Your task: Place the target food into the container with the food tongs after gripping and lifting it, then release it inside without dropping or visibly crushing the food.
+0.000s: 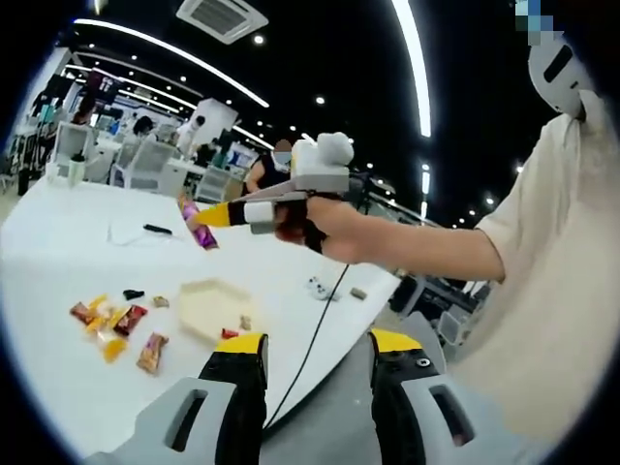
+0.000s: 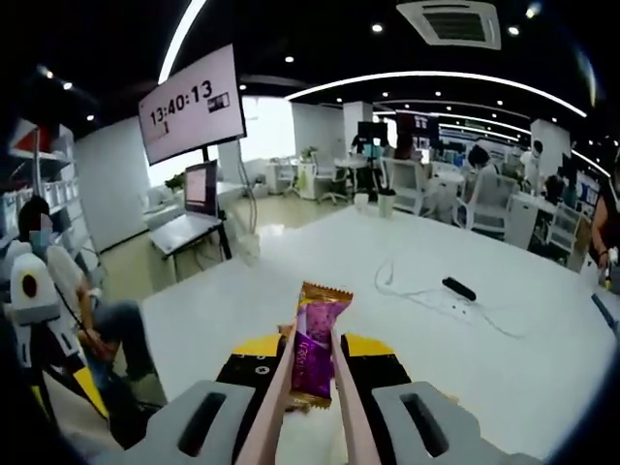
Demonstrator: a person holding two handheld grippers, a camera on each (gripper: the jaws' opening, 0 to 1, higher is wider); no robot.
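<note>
glossy purple snack packet (image 2: 314,356) pinched in pink tongs (image 2: 276,397)

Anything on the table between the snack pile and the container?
Nearly bare in the left gripper view: one small wrapped piece lies between the snack pile and the container.

We see the container (image 1: 206,308) on the table (image 1: 58,262), near its front edge. Loose snacks (image 1: 114,327) lie just left of it. The wrapped snack (image 1: 199,223) hangs above the table, behind the container.
</note>
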